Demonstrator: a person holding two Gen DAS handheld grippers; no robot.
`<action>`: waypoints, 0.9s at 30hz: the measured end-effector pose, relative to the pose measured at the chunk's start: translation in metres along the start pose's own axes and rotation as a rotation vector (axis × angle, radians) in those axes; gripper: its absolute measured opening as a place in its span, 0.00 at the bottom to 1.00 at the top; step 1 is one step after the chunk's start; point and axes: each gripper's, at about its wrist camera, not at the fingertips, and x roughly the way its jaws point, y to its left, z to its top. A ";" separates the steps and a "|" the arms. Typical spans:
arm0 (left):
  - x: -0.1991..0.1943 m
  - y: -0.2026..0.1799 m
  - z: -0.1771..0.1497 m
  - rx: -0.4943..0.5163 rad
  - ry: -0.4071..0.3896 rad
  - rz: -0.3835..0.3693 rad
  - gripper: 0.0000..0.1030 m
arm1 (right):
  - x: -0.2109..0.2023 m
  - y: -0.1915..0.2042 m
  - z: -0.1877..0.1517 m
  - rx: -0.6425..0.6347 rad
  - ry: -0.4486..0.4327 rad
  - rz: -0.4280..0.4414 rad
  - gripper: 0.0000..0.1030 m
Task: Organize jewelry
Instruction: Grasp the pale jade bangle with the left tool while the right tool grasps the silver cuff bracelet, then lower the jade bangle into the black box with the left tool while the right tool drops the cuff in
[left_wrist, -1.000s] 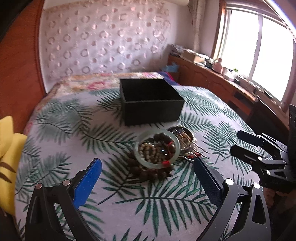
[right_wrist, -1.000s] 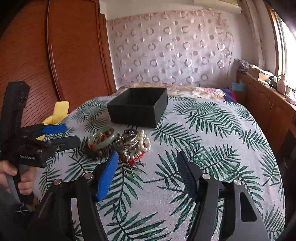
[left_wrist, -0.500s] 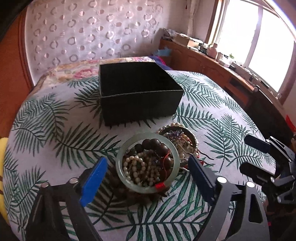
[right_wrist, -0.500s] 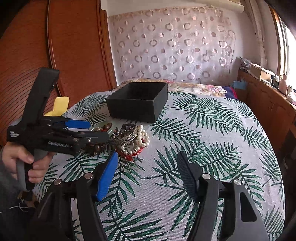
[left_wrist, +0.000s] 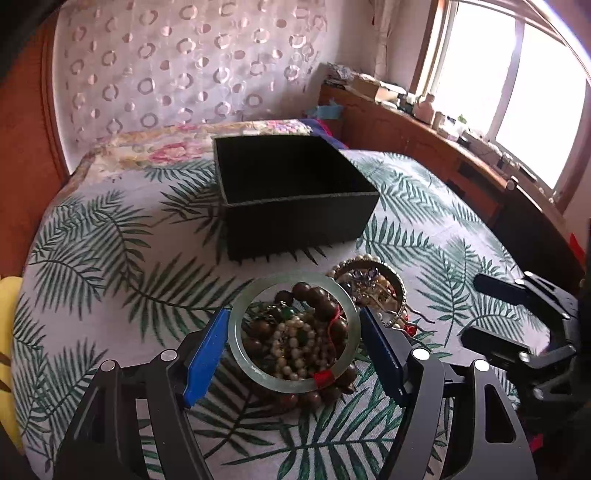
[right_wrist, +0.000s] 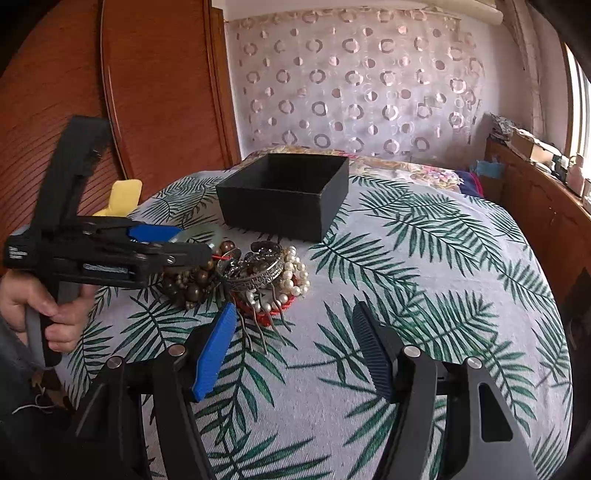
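Observation:
A pile of jewelry lies on the leaf-print cloth: a pale green jade bangle (left_wrist: 240, 354) on top of brown bead strands (left_wrist: 317, 295) and pearl strands (left_wrist: 291, 343), with a silver bangle (left_wrist: 397, 284) beside it. My left gripper (left_wrist: 293, 339) has its fingers on both sides of the jade bangle, touching its rim. An open black box (left_wrist: 295, 221) stands just beyond the pile. In the right wrist view my right gripper (right_wrist: 291, 339) is open and empty, hovering just short of the pile (right_wrist: 266, 273). The left gripper (right_wrist: 173, 243) shows there too.
A wooden headboard (right_wrist: 155, 92) stands at the left. A yellow cushion (right_wrist: 122, 195) lies at the bed's left edge. A wooden sideboard (left_wrist: 443, 147) with small items runs along the window at the right. A floral cloth (left_wrist: 166, 151) lies behind the box.
My left gripper has moved forward over the pile and narrowed its fingers around the jade bangle. My right gripper has stayed about where it was.

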 end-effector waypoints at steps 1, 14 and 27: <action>-0.003 0.001 0.000 0.000 -0.008 0.003 0.67 | 0.002 0.001 0.002 -0.003 0.004 0.007 0.66; -0.033 0.023 -0.016 -0.065 -0.067 0.019 0.67 | 0.051 0.027 0.034 -0.178 0.099 0.076 0.66; -0.036 0.028 -0.020 -0.072 -0.067 0.008 0.67 | 0.080 0.042 0.046 -0.283 0.170 0.082 0.68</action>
